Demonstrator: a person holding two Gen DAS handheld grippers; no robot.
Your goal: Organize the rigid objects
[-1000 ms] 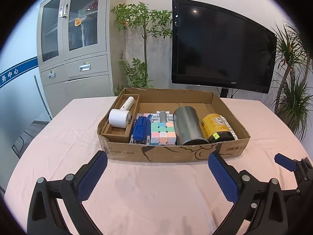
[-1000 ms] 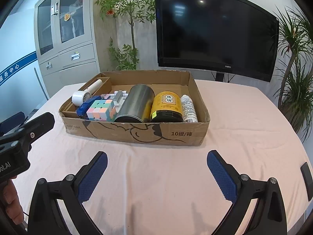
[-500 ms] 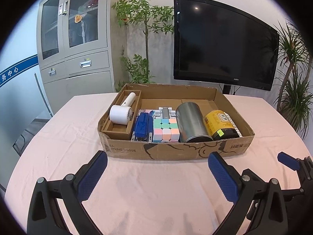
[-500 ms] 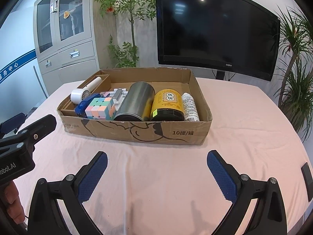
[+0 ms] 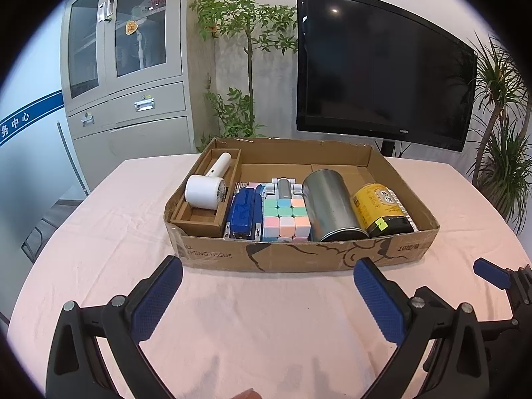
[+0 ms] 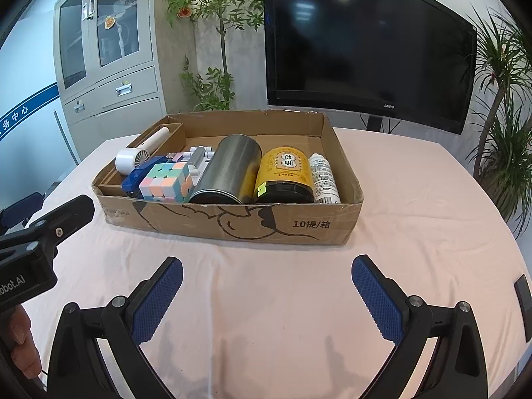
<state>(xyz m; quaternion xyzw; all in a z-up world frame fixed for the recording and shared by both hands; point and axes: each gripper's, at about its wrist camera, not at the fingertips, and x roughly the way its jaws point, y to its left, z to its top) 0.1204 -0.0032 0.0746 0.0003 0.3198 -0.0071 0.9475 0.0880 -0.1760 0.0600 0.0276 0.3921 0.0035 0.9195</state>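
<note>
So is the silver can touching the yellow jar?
Touching. In the right wrist view the silver can lies against the yellow jar with no gap between them.

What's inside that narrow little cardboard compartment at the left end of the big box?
A white handheld fan lies in the narrow cardboard compartment, its round head toward the near end and its handle pointing away. The compartment floor beneath the fan is covered, so anything under it cannot be seen.
</note>
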